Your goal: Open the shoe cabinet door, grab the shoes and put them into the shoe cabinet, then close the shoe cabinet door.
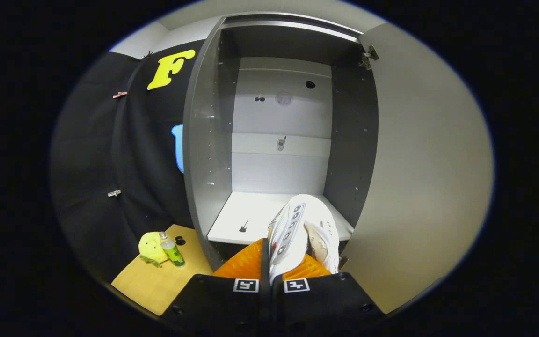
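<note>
A white sneaker (300, 231) is pinched between my fingers, its sole side turned toward me and its toe pointing ahead into the cabinet. My gripper (272, 264) is shut on it, just before the cabinet's front edge. The grey shoe cabinet (208, 140) stands straight ahead with its door (419, 178) swung wide open to the right. Its white bottom shelf (246, 217) lies under the shoe's front part, with a small dark mark on it.
Left of the cabinet, a low wooden table (162, 281) carries a yellow plush toy (151, 248) and a small green bottle (172, 250). Black cloth wall stands behind them. The cabinet's left side panel is close to my left finger.
</note>
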Available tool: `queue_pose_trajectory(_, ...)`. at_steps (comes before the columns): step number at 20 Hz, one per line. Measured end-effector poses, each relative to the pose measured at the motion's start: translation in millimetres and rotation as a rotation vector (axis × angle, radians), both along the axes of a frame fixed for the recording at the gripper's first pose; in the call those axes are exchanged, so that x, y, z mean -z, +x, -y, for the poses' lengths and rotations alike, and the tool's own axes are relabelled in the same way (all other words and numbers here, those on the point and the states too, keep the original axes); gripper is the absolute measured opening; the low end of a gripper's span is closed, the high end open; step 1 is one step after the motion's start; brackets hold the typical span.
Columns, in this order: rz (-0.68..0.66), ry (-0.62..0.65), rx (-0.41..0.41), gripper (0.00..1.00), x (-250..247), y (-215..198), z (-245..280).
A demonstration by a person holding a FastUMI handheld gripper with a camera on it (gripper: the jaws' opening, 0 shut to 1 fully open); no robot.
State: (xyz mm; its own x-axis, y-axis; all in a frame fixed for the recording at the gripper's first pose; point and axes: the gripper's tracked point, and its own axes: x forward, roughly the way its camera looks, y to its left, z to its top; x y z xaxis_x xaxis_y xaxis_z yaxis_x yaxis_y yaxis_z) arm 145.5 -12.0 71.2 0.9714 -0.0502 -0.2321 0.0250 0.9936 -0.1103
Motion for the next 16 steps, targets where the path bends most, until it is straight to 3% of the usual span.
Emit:
queue_pose_trajectory(7,0.002,-0.011,-0.014,0.05,-26.0,82.0,8.3)
queue_pose_trajectory(16,-0.111,0.004,-0.011,0.04,25.0,212.8,18.4)
